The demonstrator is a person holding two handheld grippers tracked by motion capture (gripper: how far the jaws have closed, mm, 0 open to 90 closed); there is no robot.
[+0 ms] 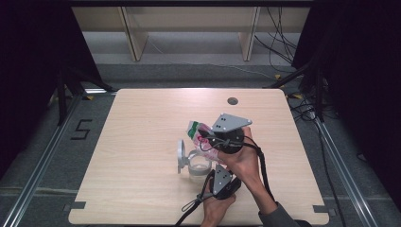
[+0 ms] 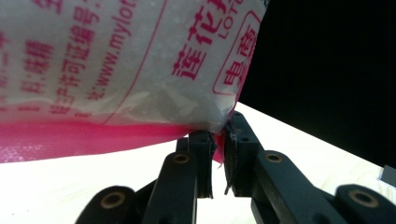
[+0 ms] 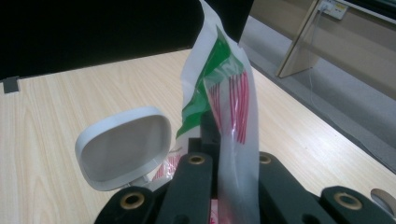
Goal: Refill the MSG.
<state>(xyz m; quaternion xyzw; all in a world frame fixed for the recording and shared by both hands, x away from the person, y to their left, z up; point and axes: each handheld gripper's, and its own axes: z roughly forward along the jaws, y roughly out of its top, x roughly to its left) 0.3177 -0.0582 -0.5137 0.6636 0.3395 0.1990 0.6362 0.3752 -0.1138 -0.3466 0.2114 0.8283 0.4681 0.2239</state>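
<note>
Both grippers clench one printed plastic bag [image 1: 197, 132] (pink, green, white) over a clear open-lidded container [image 1: 198, 163]: right gripper [image 1: 208, 140] at its 3 o'clock, left gripper [image 2: 218, 140] pinching a bottom corner

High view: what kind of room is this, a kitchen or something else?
Probably a lab or test room, not a kitchen. A bare wooden table stands between dark curtains, loose cables trail over the grey floor, and metal rails run beside the table.
</note>
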